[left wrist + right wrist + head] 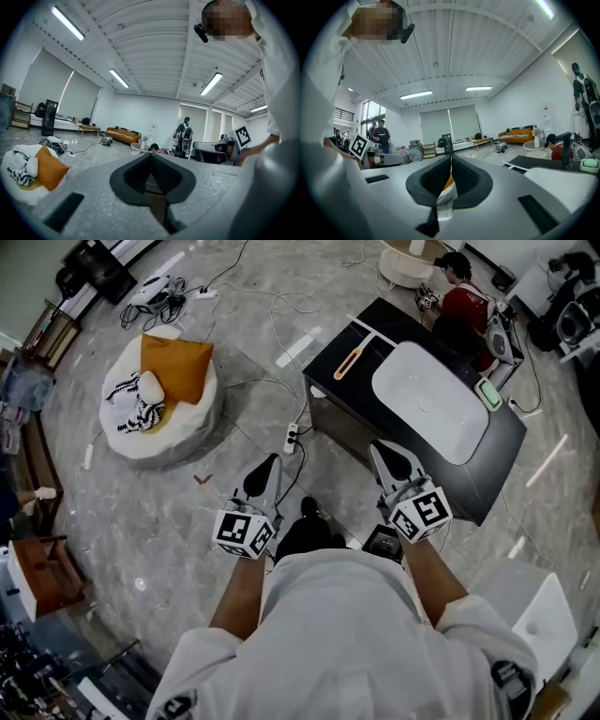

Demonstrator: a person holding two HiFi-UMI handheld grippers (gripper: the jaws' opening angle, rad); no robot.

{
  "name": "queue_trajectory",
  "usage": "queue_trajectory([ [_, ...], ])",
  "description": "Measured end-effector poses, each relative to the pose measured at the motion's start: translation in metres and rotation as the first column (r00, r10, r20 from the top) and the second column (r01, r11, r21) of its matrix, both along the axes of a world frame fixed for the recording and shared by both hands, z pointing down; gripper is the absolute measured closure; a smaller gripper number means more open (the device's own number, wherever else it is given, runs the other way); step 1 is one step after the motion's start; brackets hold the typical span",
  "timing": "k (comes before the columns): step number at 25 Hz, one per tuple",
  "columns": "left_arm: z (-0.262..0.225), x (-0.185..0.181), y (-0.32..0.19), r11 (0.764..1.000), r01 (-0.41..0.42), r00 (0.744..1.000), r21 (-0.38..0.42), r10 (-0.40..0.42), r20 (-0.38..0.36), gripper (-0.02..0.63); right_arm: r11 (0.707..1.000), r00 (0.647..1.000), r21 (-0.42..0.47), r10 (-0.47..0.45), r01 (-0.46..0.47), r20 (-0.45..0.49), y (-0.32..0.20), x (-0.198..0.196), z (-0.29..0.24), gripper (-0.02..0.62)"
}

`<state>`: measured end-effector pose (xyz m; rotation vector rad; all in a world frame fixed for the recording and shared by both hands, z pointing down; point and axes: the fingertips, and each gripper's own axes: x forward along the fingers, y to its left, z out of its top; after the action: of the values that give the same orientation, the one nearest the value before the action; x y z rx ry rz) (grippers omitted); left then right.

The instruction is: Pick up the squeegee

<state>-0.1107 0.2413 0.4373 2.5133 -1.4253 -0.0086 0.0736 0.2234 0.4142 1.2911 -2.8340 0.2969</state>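
Note:
The squeegee [350,360], orange-handled with a white crossbar, lies on the far left part of the black counter [506,442], beside a white basin [431,401]. Both grippers are held side by side in front of the person, short of the counter. My left gripper [270,463] hangs over the floor to the counter's left, jaws shut with nothing between them, as the left gripper view [151,157] also shows. My right gripper [382,450] reaches the counter's near edge below the basin, also shut and empty [451,159]. The squeegee is out of sight in both gripper views.
A white beanbag [192,423] with an orange cushion [175,367] sits on the floor to the left. A power strip [292,438] and cables lie by the counter's left corner. A green item [488,392] rests by the basin. A person in red [464,304] sits behind; a white chair [539,613] stands at right.

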Motion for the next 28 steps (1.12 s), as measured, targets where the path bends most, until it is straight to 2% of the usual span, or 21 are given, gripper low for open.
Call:
queue_trajectory([
  [7,-0.002,-0.016,-0.070,0.998,-0.068,0.997,0.002,0.068,-0.032,0.591,0.998,0.998,-0.020,0.060,-0.060,-0.007,-0.068,-0.021,-0.003,0.580],
  [12,-0.005,-0.024,-0.107,0.989,-0.147,0.988,0.001,0.147,-0.048,0.591,0.996,0.996,-0.019,0.089,-0.089,-0.021,-0.104,-0.034,-0.008,0.580],
  [17,-0.011,-0.032,-0.145,0.987,-0.162,0.985,0.003,0.161,-0.063,0.591,0.992,0.992,-0.041,0.121,-0.122,-0.020,-0.135,-0.034,-0.006,0.580],
  [22,0.004,-0.041,-0.185,0.982,-0.187,0.981,-0.007,0.186,-0.054,0.591,0.985,0.987,-0.054,0.163,-0.163,-0.002,-0.167,-0.031,0.015,0.580],
  [28,0.022,-0.034,-0.265,0.975,-0.218,0.975,-0.038,0.216,-0.048,0.591,0.979,0.983,-0.082,0.186,-0.184,0.005,-0.234,-0.020,0.038,0.580],
])
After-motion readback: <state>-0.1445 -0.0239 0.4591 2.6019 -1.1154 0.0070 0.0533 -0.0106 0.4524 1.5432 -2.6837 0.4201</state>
